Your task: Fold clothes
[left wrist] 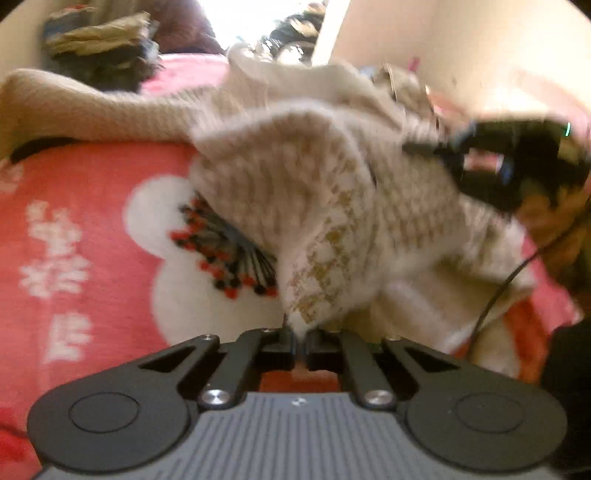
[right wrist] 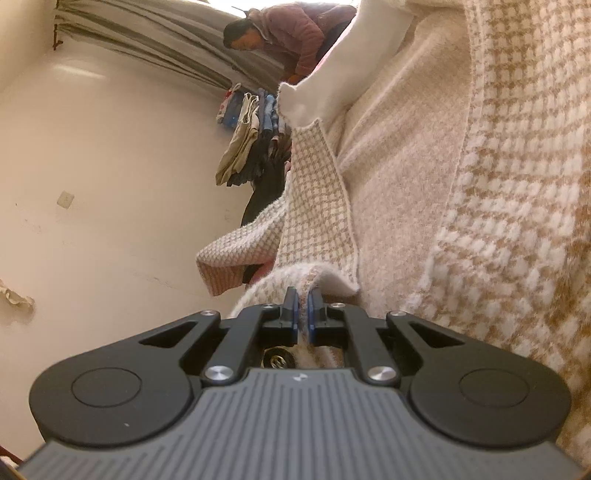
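A pink blanket (left wrist: 85,236) is covering the bed; a person (right wrist: 291,40) is bending beside grey curtains (right wrist: 147,40).

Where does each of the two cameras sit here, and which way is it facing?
Left wrist: rides the left gripper, looking forward and down over the pink blanket; its jaws are closed on the houndstooth sweater, with the right gripper and a hand in view.
Right wrist: rides the right gripper, rolled sideways, facing a wall and another person.
Shared: the sweater, clamped by both.
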The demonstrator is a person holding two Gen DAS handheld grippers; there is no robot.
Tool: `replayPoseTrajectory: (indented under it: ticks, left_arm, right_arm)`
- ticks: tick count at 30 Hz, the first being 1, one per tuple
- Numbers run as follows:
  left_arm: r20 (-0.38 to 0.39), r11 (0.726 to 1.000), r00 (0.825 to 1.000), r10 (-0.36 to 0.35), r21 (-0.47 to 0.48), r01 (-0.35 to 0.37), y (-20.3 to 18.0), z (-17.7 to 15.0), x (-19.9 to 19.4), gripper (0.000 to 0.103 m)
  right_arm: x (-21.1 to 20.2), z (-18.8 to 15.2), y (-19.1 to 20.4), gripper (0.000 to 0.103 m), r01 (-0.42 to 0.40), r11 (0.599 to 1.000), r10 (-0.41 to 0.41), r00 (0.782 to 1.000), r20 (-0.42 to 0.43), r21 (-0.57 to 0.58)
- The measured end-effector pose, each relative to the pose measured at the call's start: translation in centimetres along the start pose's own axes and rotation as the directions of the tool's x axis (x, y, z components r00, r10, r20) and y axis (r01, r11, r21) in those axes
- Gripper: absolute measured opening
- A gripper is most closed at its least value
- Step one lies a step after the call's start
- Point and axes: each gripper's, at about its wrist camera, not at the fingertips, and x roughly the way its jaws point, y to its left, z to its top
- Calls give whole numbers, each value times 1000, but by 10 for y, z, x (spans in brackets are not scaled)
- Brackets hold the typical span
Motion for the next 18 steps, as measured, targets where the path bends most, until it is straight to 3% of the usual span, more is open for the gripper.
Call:
replayPoseTrajectory:
  ticks: [4,7,10,13,18]
  left_arm:
    - [7,995,997,-73,-69,74,8,4,-66,4]
    - [-92,994,995,-38,-106,28,15,-12,-79,4]
    - [-188,994,982,-1,-109,-20,17,-31,-62,4]
    - [-247,993,969,3,-112,-32,16,-39,-49,4]
    - [-324,992,946,6,-119,-47,19,-52,-29,4]
  right_arm:
    - [-1,-3,15,3,-29,999,28,999,-33,-44]
    - [12,-20,23,3,18,992,-36,988,-149,-124]
    - [26,-37,31,3,61,976,-116,959,-260,-209]
    - [48,-62,22,3,181,936,-290,883,-369,-300]
    - [38,-62,49,3,181,878,-342,884,-317,-442]
